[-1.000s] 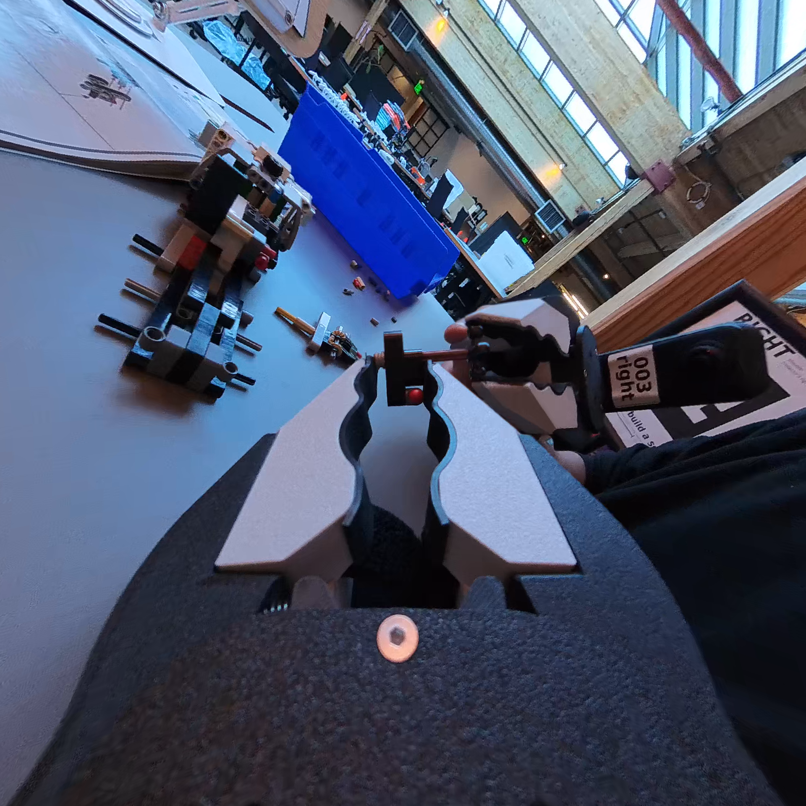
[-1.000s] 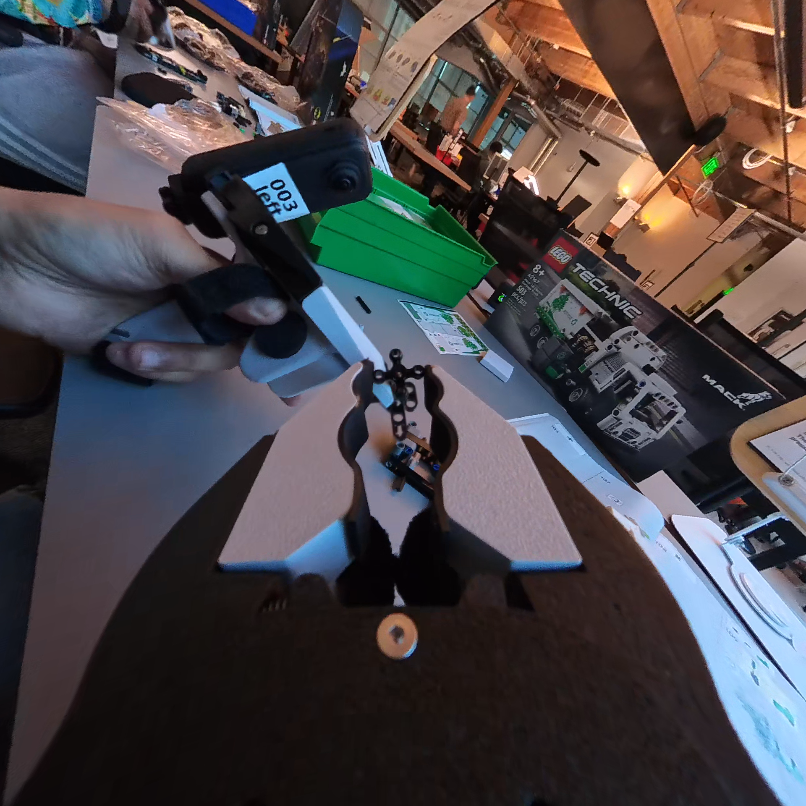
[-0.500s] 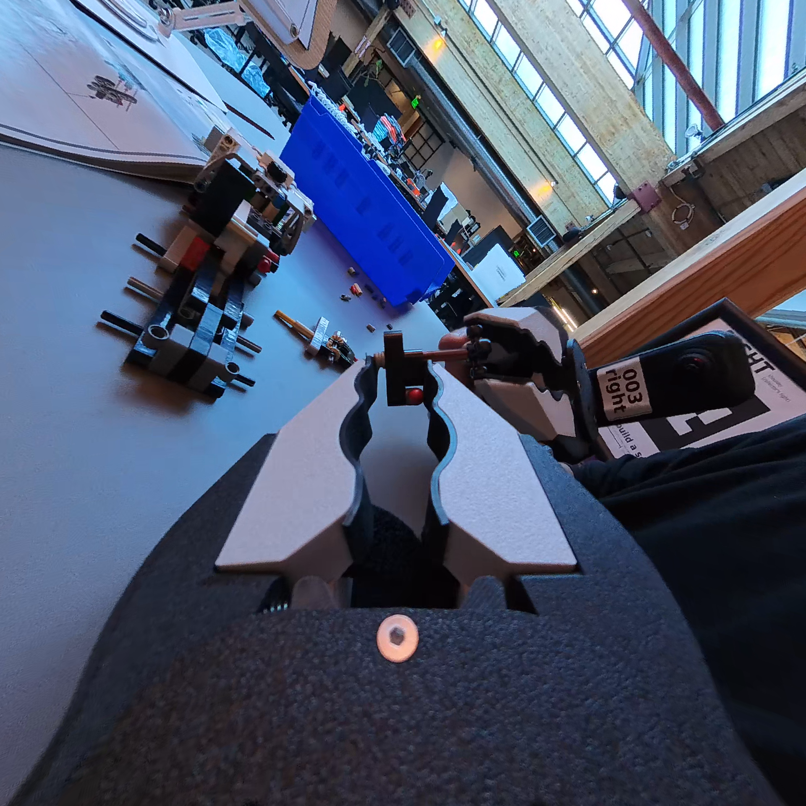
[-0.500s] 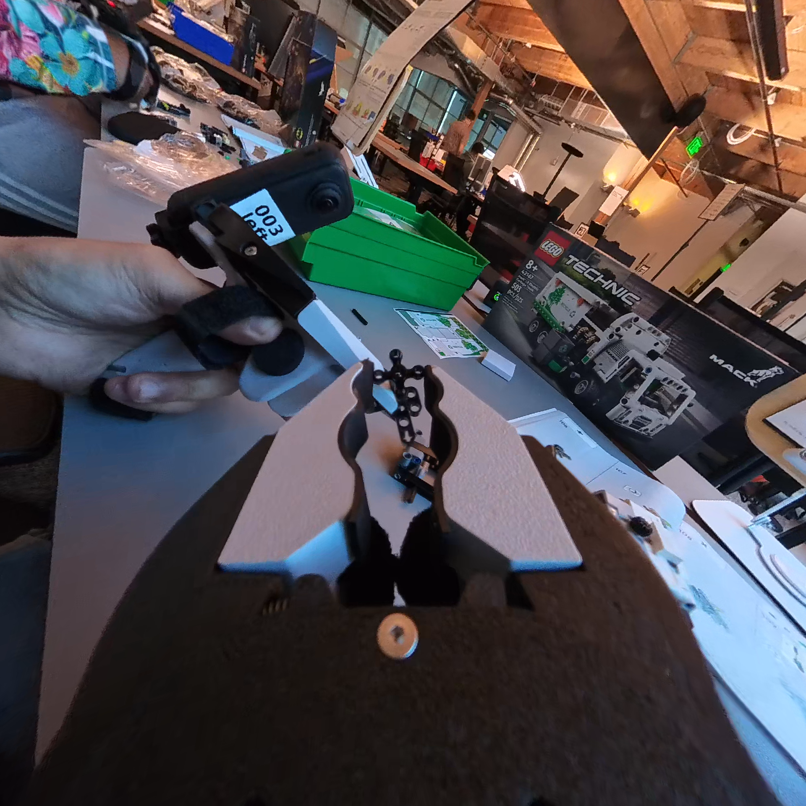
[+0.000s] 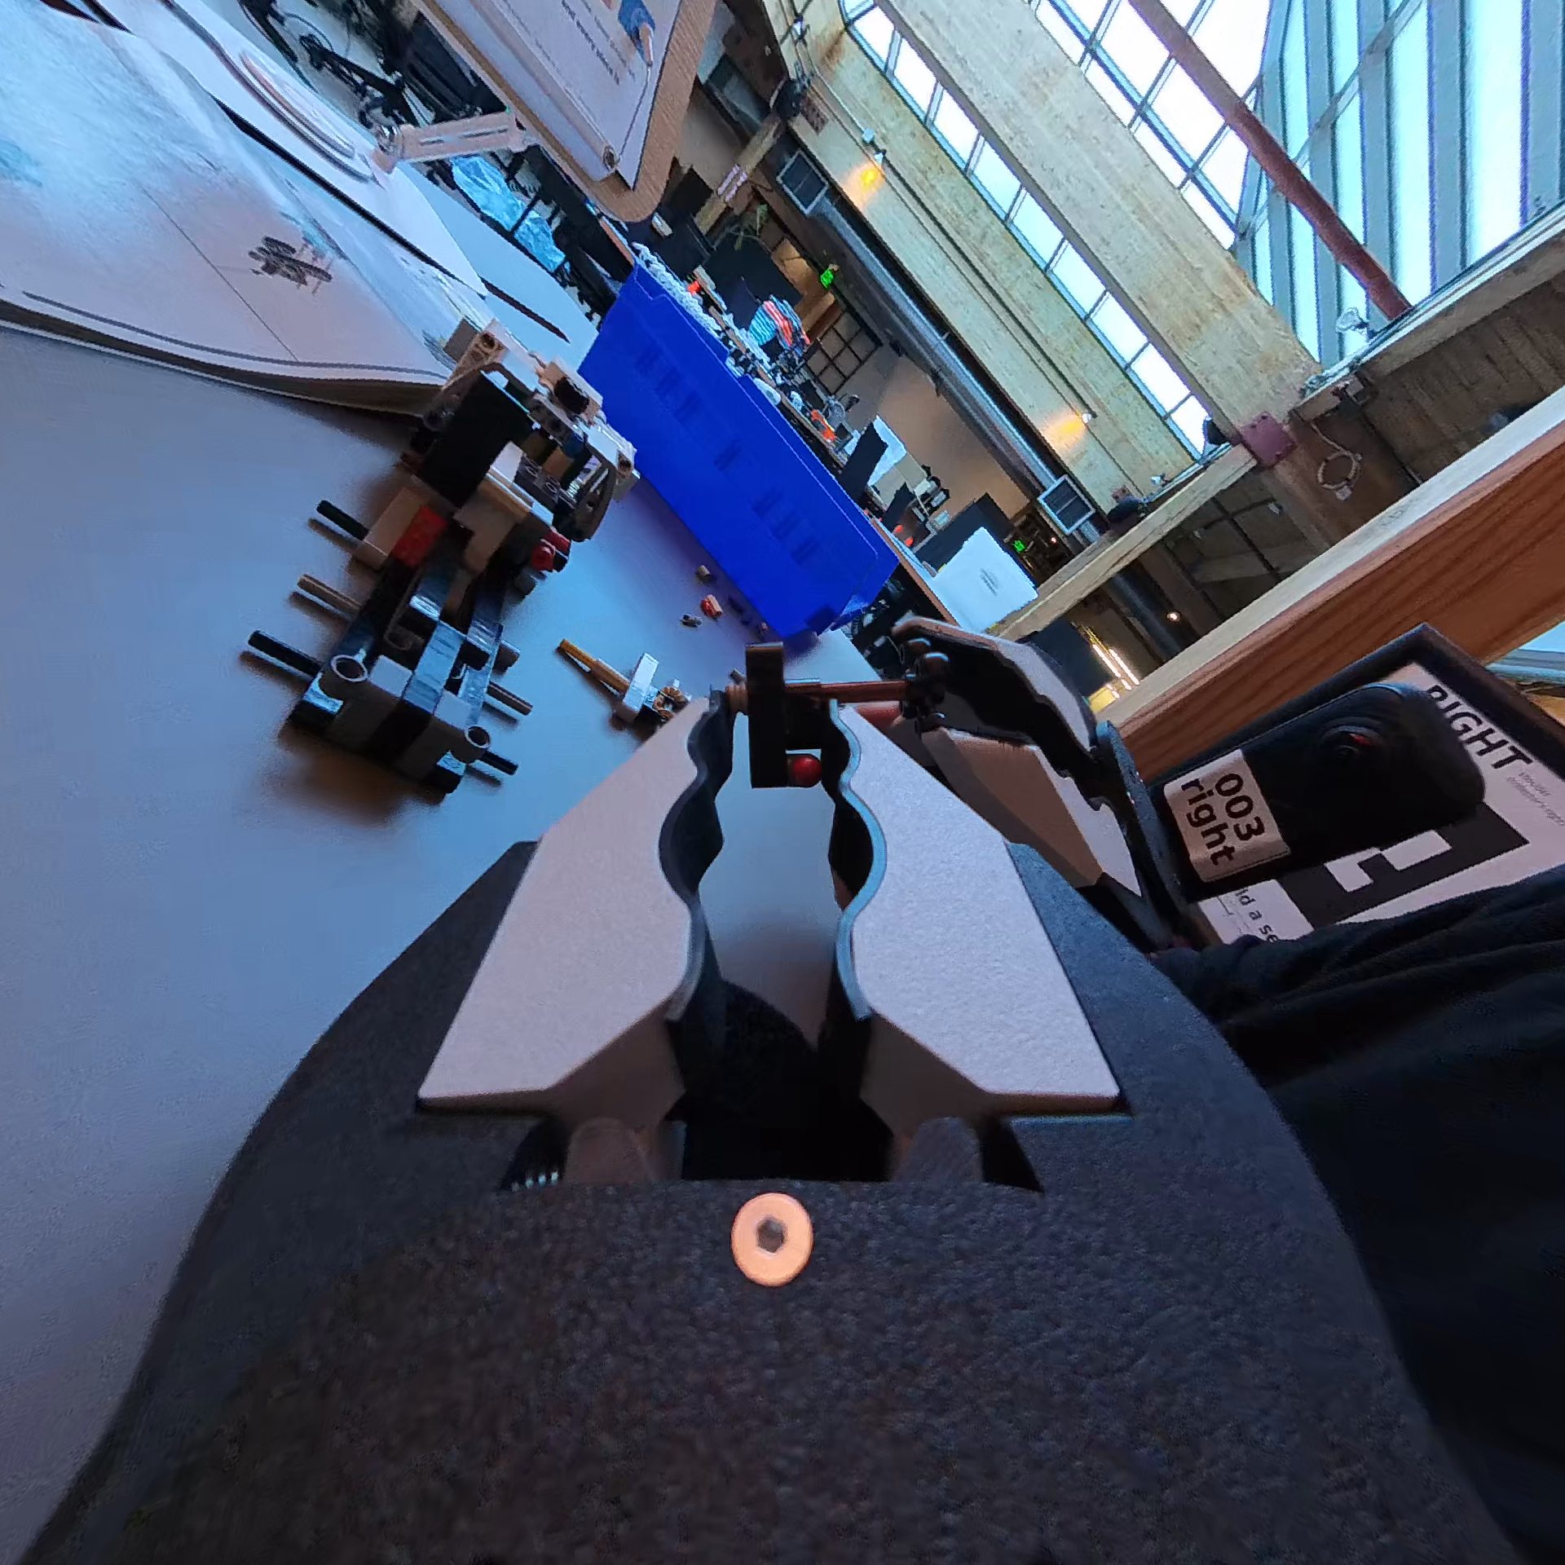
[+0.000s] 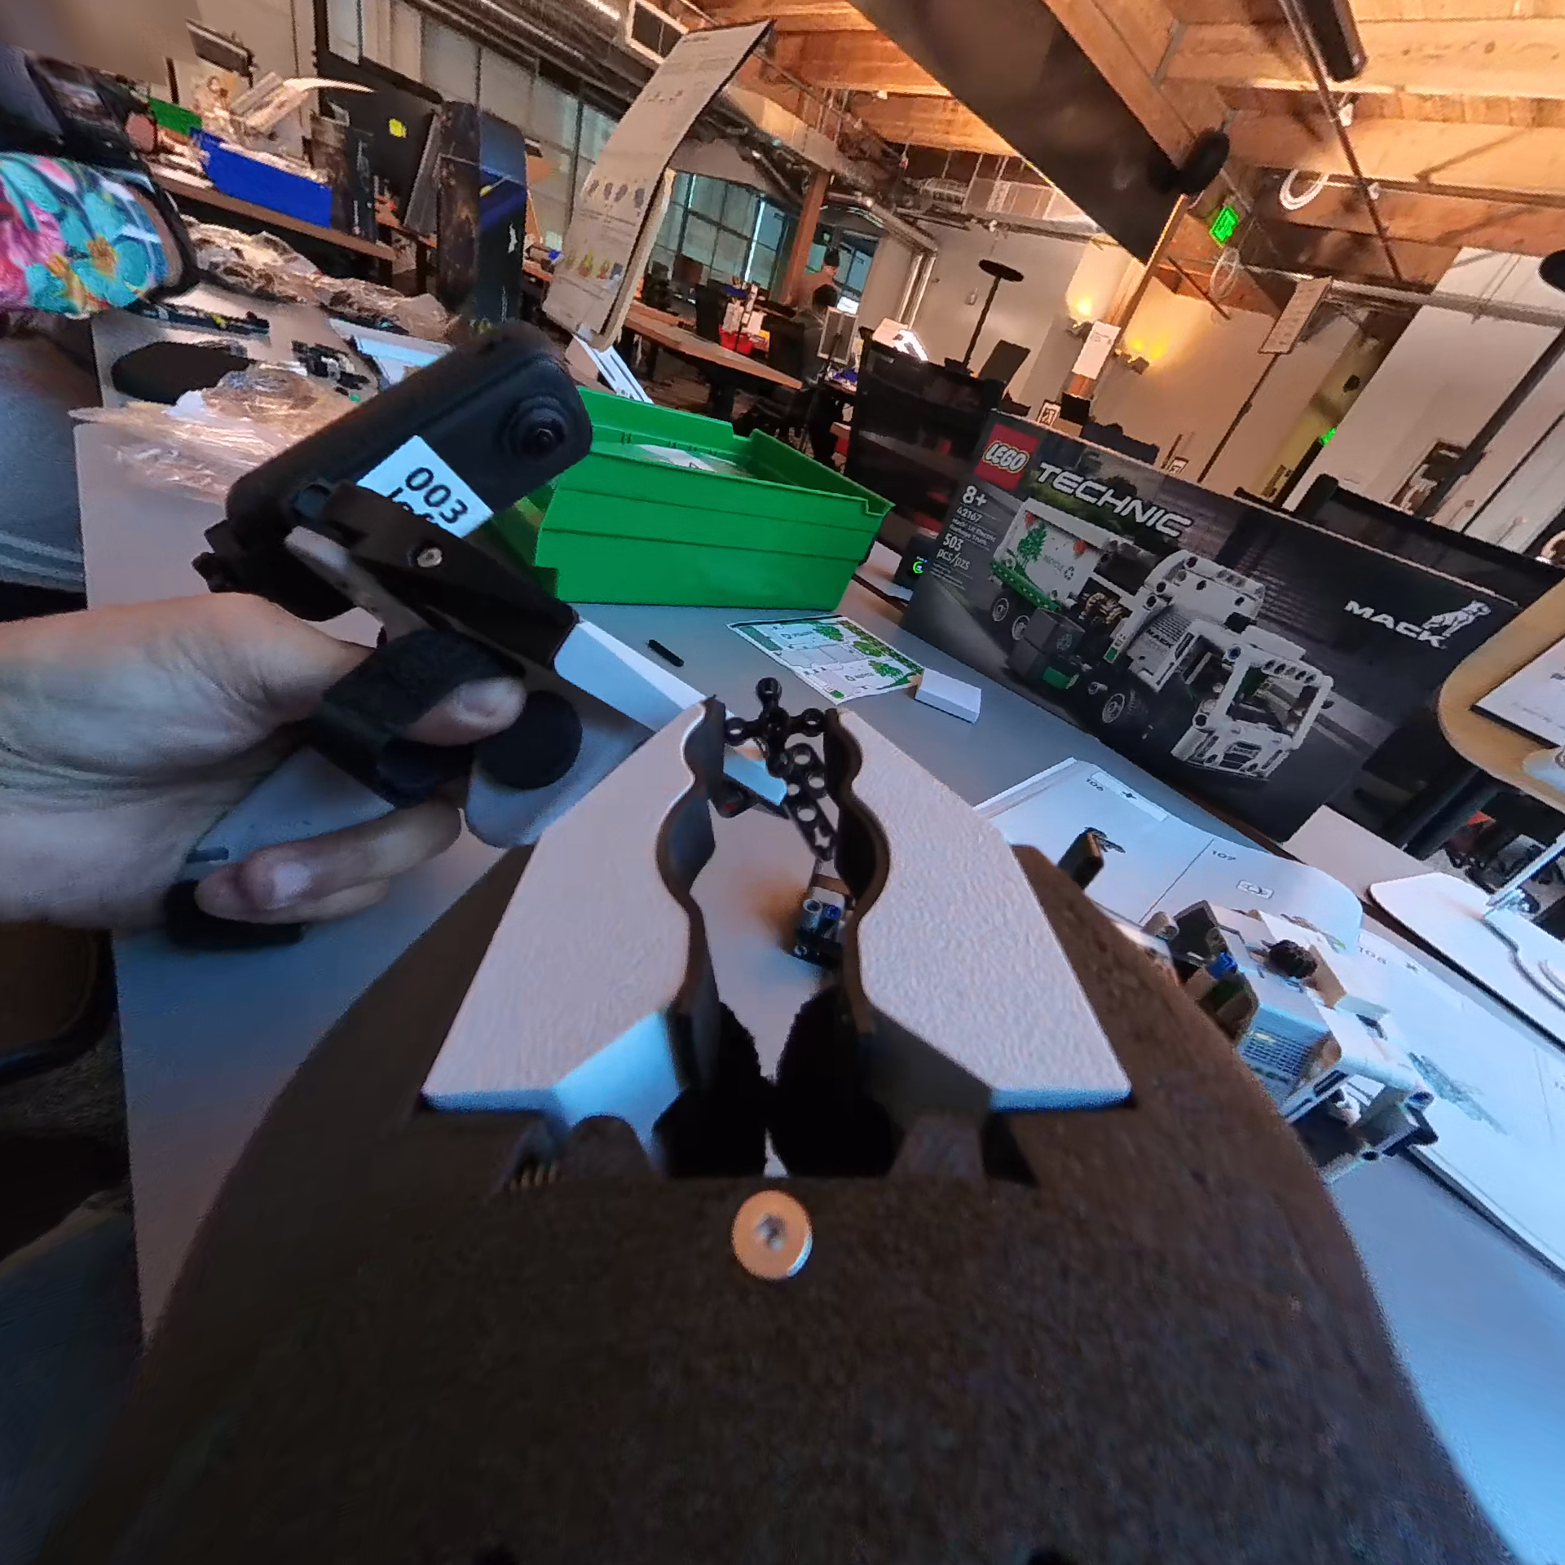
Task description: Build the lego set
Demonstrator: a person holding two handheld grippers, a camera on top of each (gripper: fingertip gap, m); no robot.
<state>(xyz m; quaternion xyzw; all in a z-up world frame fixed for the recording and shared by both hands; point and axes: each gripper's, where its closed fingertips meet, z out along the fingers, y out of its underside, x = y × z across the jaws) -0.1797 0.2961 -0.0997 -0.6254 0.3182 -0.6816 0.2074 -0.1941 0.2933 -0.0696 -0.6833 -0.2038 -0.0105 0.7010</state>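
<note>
In the left wrist view my left gripper (image 5: 779,728) is shut on a small black block (image 5: 769,720) with a red pin (image 5: 803,769). A brown axle (image 5: 847,690) runs from that block to the right, into the tips of my right gripper (image 5: 923,686). In the right wrist view my right gripper (image 6: 775,737) is shut on a black cross-shaped beam with holes (image 6: 792,762), its cross arms against both pads. The left gripper's fingers (image 6: 749,779) come in from the left and meet that beam. Both are held above the grey table (image 6: 254,1016).
A part-built black and grey chassis (image 5: 440,593), loose small parts (image 5: 631,677) and a blue bin (image 5: 737,483) lie beyond the left gripper. Green trays (image 6: 703,525), the set's box (image 6: 1186,593), a sticker sheet (image 6: 826,656), an open booklet (image 6: 1186,855) and a white sub-assembly (image 6: 1270,1016) surround the right gripper. Left and right tips are no more than a few centimetres apart.
Both grippers keep their holds and stay joined by the axle. The pair has shifted slightly, and the right wrist view has swung to show more of the table's right side.
</note>
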